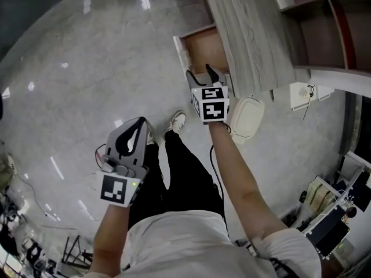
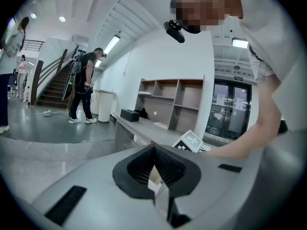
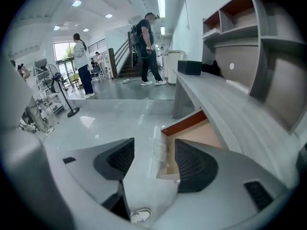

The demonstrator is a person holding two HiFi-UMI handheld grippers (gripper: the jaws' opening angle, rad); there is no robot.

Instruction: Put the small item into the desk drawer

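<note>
Now your right gripper [image 3: 153,158] hangs at the front edge of the open drawer [image 3: 200,131] under the desk [image 3: 225,104], jaws wide apart with nothing gripped. Your left gripper [image 2: 154,148] sits low and well apart from it, jaws together. The small item can't be made out.

Glossy, polished stone-like floor [image 1: 87,68]; matt grey wood-grain desk top [image 1: 249,39]; smooth brown wood-look drawer [image 1: 206,51] inside

Head view looks down; right gripper view, apparently low, shares drawer [image 1: 206,50] [image 3: 201,131]
</note>
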